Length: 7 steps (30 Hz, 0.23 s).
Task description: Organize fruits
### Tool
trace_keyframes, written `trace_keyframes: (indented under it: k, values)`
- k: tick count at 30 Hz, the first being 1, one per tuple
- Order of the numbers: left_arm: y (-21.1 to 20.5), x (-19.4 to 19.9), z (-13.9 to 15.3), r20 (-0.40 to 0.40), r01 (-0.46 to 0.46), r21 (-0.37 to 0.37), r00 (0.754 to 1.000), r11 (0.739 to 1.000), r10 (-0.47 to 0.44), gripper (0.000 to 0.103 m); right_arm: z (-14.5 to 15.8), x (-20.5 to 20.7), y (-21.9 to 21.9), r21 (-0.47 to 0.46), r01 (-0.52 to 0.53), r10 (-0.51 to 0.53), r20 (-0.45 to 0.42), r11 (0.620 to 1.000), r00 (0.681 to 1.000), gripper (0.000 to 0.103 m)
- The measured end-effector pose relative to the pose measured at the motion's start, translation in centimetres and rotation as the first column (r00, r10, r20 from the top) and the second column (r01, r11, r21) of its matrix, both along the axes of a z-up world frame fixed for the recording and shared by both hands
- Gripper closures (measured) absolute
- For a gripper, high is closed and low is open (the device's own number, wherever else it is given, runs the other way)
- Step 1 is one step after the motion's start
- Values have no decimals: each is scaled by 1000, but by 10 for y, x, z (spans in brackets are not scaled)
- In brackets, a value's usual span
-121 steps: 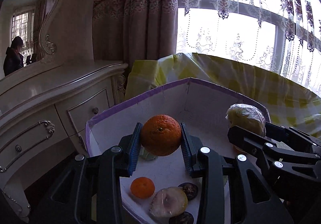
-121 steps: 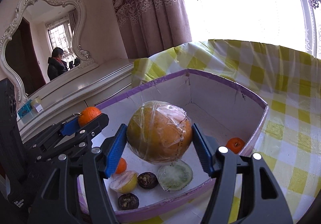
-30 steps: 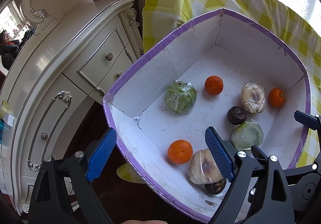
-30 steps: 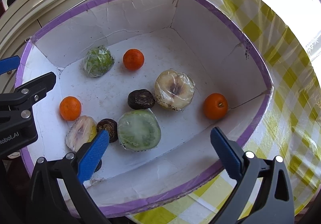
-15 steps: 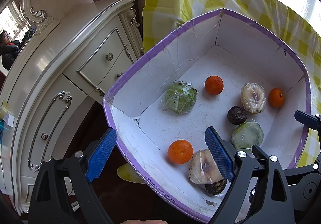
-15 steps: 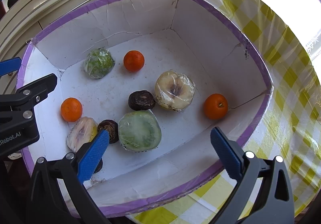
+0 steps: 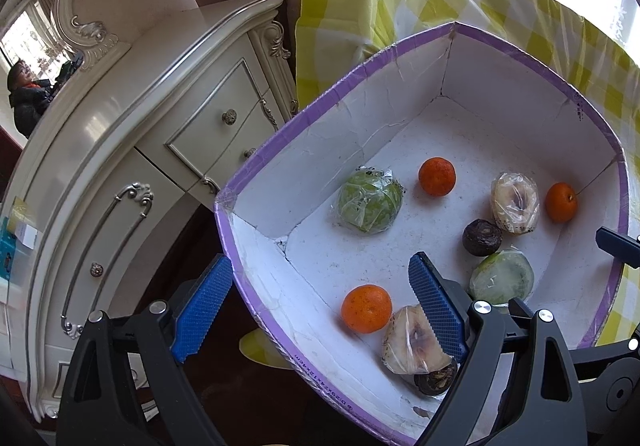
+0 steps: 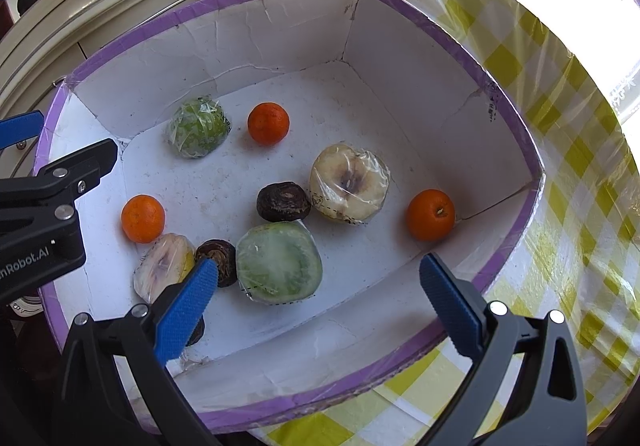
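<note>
A white box with a purple rim [image 8: 508, 110] [image 7: 320, 110] holds several fruits: three oranges, one at the left [image 8: 143, 218] [image 7: 366, 309], one at the back [image 8: 268, 123] and one at the right [image 8: 431, 214]; wrapped green fruits [image 8: 198, 132] [image 8: 279, 263]; wrapped pale cut fruits [image 8: 349, 183] [image 8: 162, 266]; dark round fruits [image 8: 283, 201]. My left gripper [image 7: 320, 298] is open and empty over the box's near-left corner. My right gripper [image 8: 320, 290] is open and empty above the box's near side.
The box stands on a table with a yellow checked cloth [image 8: 560, 86]. A cream dresser with drawers [image 7: 132, 150] and a mirror stands left of the table. A window with curtains is behind.
Four seconds ago the left gripper held an orange and the right a large wrapped fruit; now both are open, empty and raised above the box. Nothing has moved in the last second.
</note>
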<state>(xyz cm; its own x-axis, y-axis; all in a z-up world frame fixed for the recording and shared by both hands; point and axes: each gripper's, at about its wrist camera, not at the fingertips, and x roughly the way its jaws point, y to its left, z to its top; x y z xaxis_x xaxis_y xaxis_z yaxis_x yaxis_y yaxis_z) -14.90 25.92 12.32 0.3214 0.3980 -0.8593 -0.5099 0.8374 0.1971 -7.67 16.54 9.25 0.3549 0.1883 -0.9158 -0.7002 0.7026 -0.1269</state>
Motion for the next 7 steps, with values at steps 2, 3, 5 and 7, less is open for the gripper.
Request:
trace_keyframes:
  k: [2, 3, 5, 7]
  values:
    - [-4, -1, 4, -14, -23, 54, 1000, 998, 24, 16, 1, 0, -1, 13, -3, 3, -2, 1000, 1000, 2]
    - [-7, -1, 7, -15, -32, 96, 999, 995, 34, 16, 2, 1, -2, 21, -5, 5, -4, 1000, 1000, 2]
    - [-13, -4, 15, -8, -80, 173, 997, 982, 82, 16, 3, 1, -2, 33, -8, 8, -5, 999, 1000, 2]
    - [-18, -5, 26, 13, -135, 243, 991, 960, 136, 16, 6, 1, -5, 74, -11, 12, -8, 997, 1000, 2]
